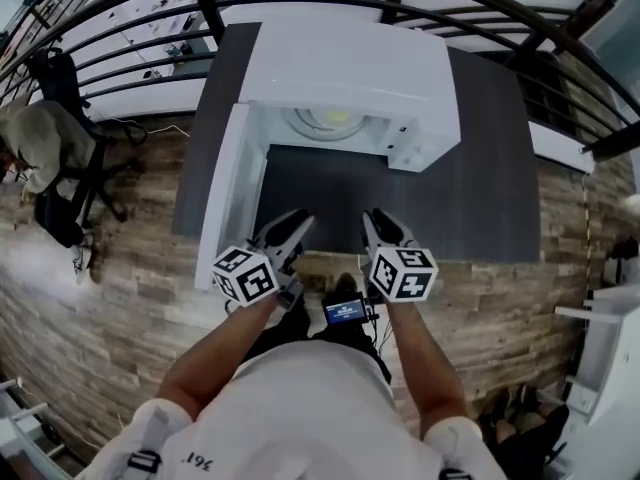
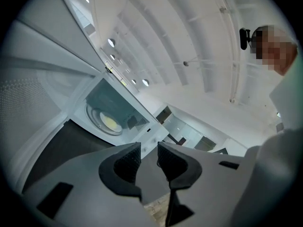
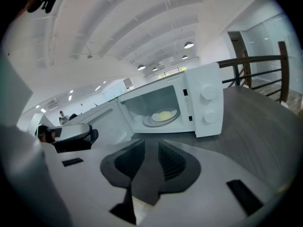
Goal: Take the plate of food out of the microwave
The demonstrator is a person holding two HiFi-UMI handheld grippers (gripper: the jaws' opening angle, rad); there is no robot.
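Observation:
A white microwave (image 1: 350,73) stands on the dark grey table (image 1: 480,198) with its door (image 1: 222,198) swung open to the left. Inside, a plate of yellow food (image 1: 331,120) rests on the turntable; it also shows in the left gripper view (image 2: 110,122) and the right gripper view (image 3: 163,116). Both grippers hover side by side over the table's near edge, short of the microwave mouth. My left gripper (image 1: 292,230) (image 2: 149,150) and my right gripper (image 1: 384,228) (image 3: 151,148) each show a narrow gap between the pads, with nothing in it.
A black railing (image 1: 300,3) curves behind the table. A person sits on a chair (image 1: 45,148) at the far left. Wood-plank floor (image 1: 120,298) surrounds the table. The microwave's control panel (image 3: 208,103) is on its right side.

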